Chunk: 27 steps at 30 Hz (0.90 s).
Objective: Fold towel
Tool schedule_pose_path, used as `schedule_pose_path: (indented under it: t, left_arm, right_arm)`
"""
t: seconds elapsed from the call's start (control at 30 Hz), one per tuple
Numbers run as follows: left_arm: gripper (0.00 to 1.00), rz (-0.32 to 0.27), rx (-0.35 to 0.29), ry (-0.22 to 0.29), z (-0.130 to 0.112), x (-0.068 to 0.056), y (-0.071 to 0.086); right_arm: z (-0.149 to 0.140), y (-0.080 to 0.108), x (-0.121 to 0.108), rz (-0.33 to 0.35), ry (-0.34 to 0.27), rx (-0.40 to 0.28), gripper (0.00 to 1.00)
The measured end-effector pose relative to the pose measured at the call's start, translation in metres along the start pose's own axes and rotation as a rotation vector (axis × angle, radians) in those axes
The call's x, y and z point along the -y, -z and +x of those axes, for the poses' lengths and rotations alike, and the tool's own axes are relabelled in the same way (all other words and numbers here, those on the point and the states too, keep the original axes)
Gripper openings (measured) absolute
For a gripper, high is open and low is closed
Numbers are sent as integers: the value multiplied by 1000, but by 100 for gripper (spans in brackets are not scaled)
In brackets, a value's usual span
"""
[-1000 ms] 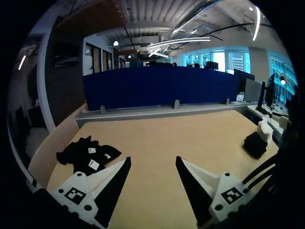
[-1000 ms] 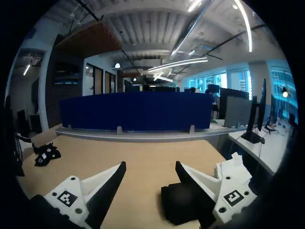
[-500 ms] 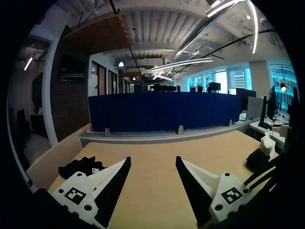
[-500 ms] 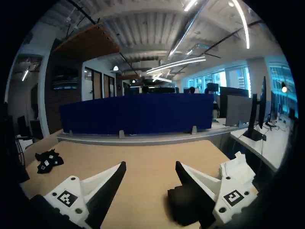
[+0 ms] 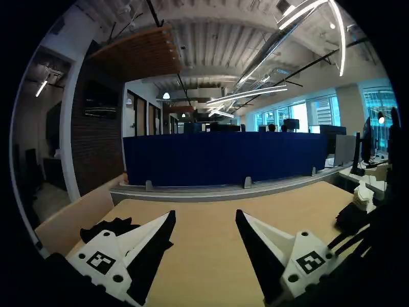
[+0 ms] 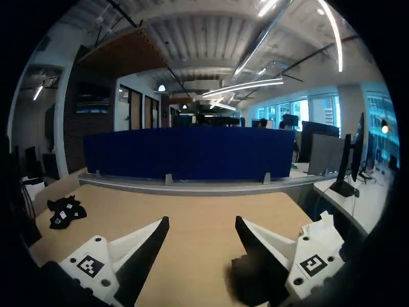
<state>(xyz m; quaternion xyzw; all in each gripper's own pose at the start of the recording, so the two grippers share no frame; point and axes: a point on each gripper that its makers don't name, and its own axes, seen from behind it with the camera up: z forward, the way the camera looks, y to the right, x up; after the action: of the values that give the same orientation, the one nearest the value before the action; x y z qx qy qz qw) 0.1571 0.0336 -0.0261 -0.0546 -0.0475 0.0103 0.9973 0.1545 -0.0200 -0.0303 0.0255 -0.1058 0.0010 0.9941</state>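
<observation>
Left gripper (image 5: 204,212): jaws wide apart, nothing between them, bare table (image 5: 204,240) in the gap. Its left finger (image 5: 148,240) overlaps the crumpled black towel (image 5: 110,227) in the picture; can't tell if it touches.

Right gripper (image 6: 201,219): jaws also wide apart, holding nothing. Its right finger (image 6: 266,250) sits over a black stack (image 6: 245,276) of folded cloth; contact can't be judged. A white stack (image 6: 327,227) lies just beyond that, at the table's right edge.

In the right gripper view the black towel (image 6: 65,211) lies far left on the table (image 6: 199,204), well apart from both stacks.

In the left gripper view the black stack (image 5: 350,217) and white stack (image 5: 365,194) are at the far right edge.

Writing: square black-and-white markers on the fingers of both grippers. Small white tags on the black towel, too small to read.

Pose: both grippers are about level, aimed across the table at the blue divider (image 5: 225,158). Monitors (image 6: 353,153) stand on the desk to the right.
</observation>
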Motion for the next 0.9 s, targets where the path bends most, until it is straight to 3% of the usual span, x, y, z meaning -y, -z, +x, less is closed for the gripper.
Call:
schedule_pose_path:
  t: [0.3, 0.5, 0.9]
  left_arm:
    - [86, 42, -41, -17, -16, 11, -4]
    - [86, 53, -65, -33, -37, 12, -7]
    - [86, 69, -101, -49, -85, 12, -20]
  right_arm:
    - [5, -4, 13, 5, -10, -8, 100]
    - [10, -11, 12, -5, -47, -18, 100]
    - [12, -28, 15, -20, -50, -55, 100]
